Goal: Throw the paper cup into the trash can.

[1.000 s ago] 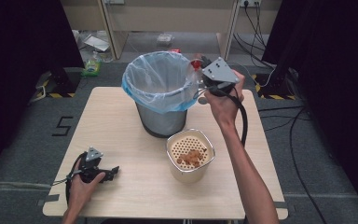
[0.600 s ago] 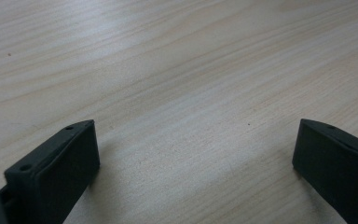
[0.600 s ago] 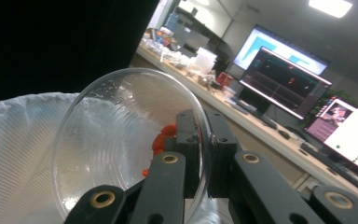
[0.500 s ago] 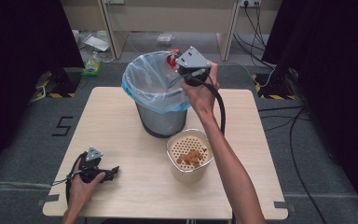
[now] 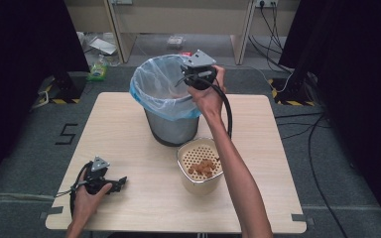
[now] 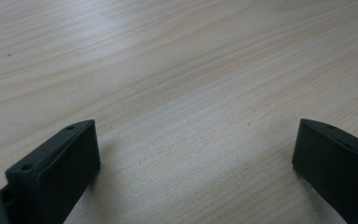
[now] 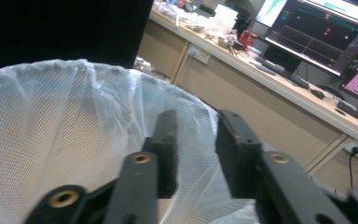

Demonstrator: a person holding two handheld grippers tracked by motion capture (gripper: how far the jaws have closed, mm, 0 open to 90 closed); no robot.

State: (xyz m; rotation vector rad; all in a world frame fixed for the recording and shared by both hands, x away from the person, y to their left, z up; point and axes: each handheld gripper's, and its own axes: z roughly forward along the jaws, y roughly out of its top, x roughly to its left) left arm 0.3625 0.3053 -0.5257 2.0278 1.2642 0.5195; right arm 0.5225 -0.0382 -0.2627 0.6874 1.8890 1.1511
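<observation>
Right gripper (image 5: 182,79) hangs over the far right rim of the bin (image 5: 171,111); its jaws have just been opening and now stand a little apart with nothing between them. In the right gripper view they point across the bin's white mesh liner (image 7: 65,140). Left gripper (image 5: 121,182) rests on the table (image 5: 258,148) at the near left corner, jaws spread wide and empty, bare wood between them.

Count: two grippers, one bin, one liner, one cream strainer (image 5: 201,166) holding a small heap of brown bits (image 5: 203,167).

Bin and strainer stand close together mid-table, the strainer just nearer than the bin, under the right forearm. Open wood lies to the left, right and near side; the left gripper sits close to the near edge.

Pale wood top, grey floor around it, cables (image 5: 312,124) trailing at the right, tape marks at the corners, a desk with monitors (image 7: 317,32) beyond.
</observation>
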